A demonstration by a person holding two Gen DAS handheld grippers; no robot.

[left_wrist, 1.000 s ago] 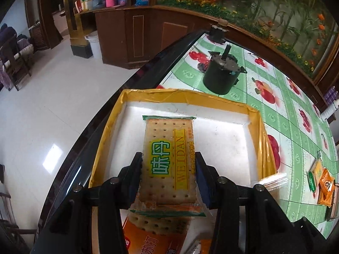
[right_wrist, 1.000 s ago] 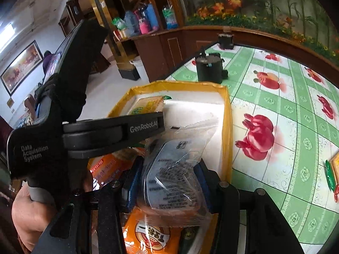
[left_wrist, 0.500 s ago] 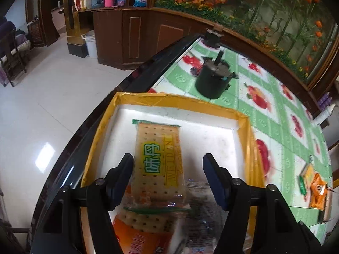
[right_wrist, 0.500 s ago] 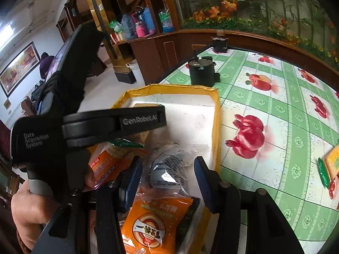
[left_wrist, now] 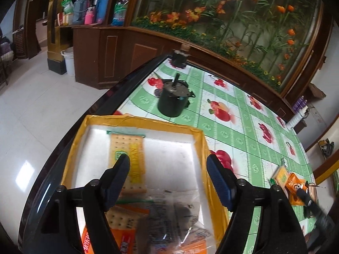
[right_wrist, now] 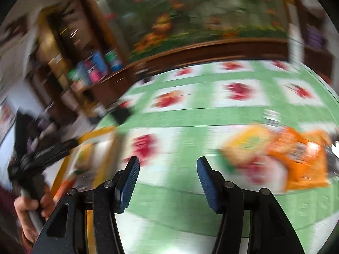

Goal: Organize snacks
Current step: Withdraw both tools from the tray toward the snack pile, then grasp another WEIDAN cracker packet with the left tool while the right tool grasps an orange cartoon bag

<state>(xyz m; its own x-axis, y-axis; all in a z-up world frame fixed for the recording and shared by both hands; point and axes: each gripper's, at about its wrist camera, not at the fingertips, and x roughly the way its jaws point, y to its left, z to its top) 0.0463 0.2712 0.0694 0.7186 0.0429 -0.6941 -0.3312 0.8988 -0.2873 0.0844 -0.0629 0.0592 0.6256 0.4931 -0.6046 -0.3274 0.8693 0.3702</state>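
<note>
Left wrist: yellow-rimmed tray (left_wrist: 203,148) holds cracker pack (left_wrist: 133,154), clear packet (left_wrist: 175,211)

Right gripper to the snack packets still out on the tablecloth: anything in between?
Nothing visible. The right gripper, jaws opening and empty, faces bare tablecloth; the yellow and orange snack packets lie beyond to its right. The view is motion-blurred, so small items could be missed.

So the table (left_wrist: 237,114) has a green-and-white checked cloth with red fruit prints. Sitting right on it: a yellow-rimmed white tray (left_wrist: 199,139) near the edge, a black pot (left_wrist: 172,101) past that, and some orange snack packets (left_wrist: 293,183) further right.
</note>
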